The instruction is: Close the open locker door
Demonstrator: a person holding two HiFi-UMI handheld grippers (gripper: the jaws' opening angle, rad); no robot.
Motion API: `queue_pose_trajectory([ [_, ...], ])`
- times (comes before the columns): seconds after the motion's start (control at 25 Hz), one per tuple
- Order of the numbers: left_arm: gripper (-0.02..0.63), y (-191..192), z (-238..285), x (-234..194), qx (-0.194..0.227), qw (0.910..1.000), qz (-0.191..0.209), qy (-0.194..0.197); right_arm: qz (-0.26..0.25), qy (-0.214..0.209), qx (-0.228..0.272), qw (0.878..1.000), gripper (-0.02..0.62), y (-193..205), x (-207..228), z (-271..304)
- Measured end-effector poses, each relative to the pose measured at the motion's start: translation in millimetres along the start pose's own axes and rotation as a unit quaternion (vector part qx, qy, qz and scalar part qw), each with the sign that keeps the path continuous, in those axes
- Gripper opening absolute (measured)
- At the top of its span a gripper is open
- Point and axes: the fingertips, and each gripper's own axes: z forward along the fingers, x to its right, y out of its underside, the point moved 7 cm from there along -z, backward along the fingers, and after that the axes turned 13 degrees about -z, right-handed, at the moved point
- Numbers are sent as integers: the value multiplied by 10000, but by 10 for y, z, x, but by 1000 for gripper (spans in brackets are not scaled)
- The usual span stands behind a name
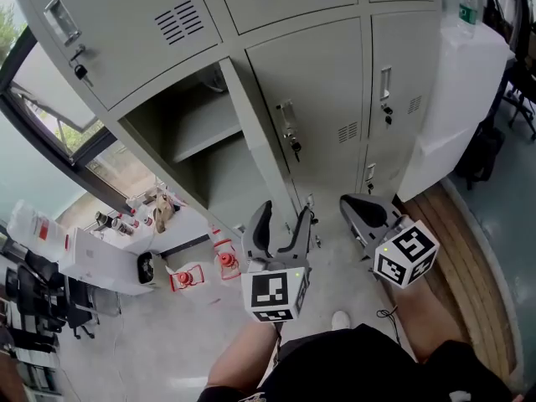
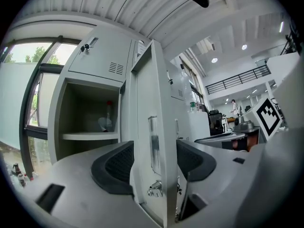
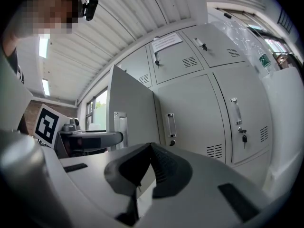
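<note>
The open locker door [image 1: 255,132] stands out from the grey locker bank, seen edge-on from above. Beside it is the open compartment [image 1: 184,132] with a shelf. My left gripper [image 1: 285,216] is open at the door's lower end. In the left gripper view the door [image 2: 152,103] stands between the spread jaws of the left gripper [image 2: 154,163], with its latch and handle recess showing; a bottle [image 2: 109,115] is on the shelf inside. My right gripper [image 1: 360,203] is shut and empty, to the right before a closed locker. From the right gripper [image 3: 149,160] the door [image 3: 130,108] shows at left.
Closed lockers [image 1: 322,115] with keys in their locks fill the right of the bank. A white cabinet [image 1: 456,90] with a bottle [image 1: 467,7] on it stands far right, beside a wooden floor strip [image 1: 469,258]. A window [image 1: 42,157], a white box [image 1: 109,262] and red items [image 1: 188,276] lie left.
</note>
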Motion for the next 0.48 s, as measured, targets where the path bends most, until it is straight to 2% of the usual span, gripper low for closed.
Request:
queue_pose_trajectory([
  [0.08,268,-1,-22,-8,-5,10000,-1,-66,1,-97,21,10000,54,-5,1,38],
  [0.24,211,4,-71,-32,30,9997,32,-254,8,-273,65,9996,52,-3,7,127],
  [0.44,95,-11,-155,-233,135,9961,6,-875,27,-552,92,9984,54,11,-23,287],
  [0.48,91,-19,-173,-288,166,9949,-25,-996,30,-608,93,9981,54,13,-28,317],
])
